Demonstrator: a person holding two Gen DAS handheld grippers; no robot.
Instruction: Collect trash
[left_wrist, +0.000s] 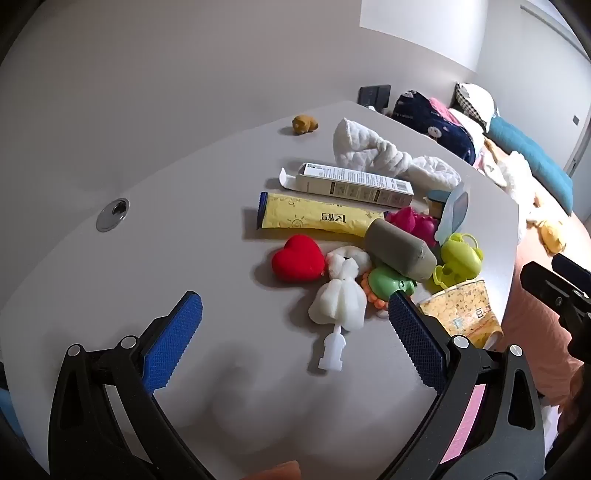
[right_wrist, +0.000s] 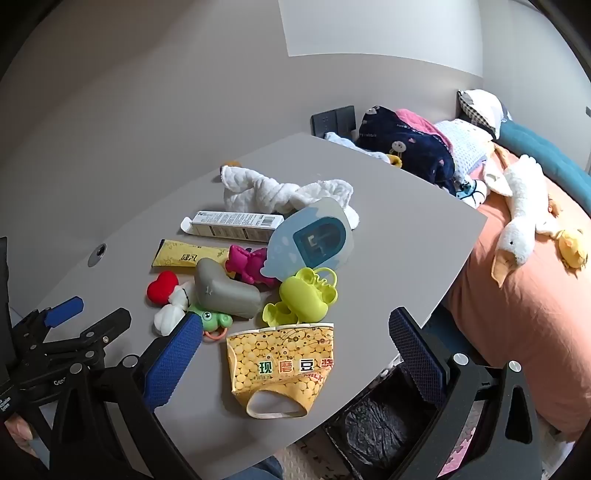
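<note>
Nothing looks collected yet: both tongs hang over the table (right_wrist: 424, 206) with their jaws spread wide and nothing between the pads, and every candidate piece of trash lies on the grey top. The left gripper (left_wrist: 295, 314) points down at the pile, with a white squeeze toy (left_wrist: 338, 302) just ahead at its 12 o'clock; the right gripper (right_wrist: 291, 332) hovers above the near edge, the crushed cup (right_wrist: 280, 365) directly at its 12 o'clock. That cup, yellow with a soybean print and green and red lettering, lies flattened on its side near the table's front edge, its mouth squashed into a slit; as a judgement, it is the plainest trash here and the closest to a grip. At 11 o'clock from it, farther back, lie an open carton (right_wrist: 232, 223) with its flap out and a yellow tube (right_wrist: 188, 254), side by side and possibly trash too. Between them and the cup sits a jumble of toys: a red heart (right_wrist: 162, 288), a grey block (right_wrist: 225, 291), a green frog (right_wrist: 212, 319), a pink toy (right_wrist: 247, 266), lime moulds (right_wrist: 306, 295) and a blue card (right_wrist: 310, 240), with a white cloth (right_wrist: 273, 195) behind. A bin (right_wrist: 373, 428) lined in black stands on the floor below the table edge, at the cup's 5 o'clock, and seems the likely destination. All picking and dropping remains to do.
</note>
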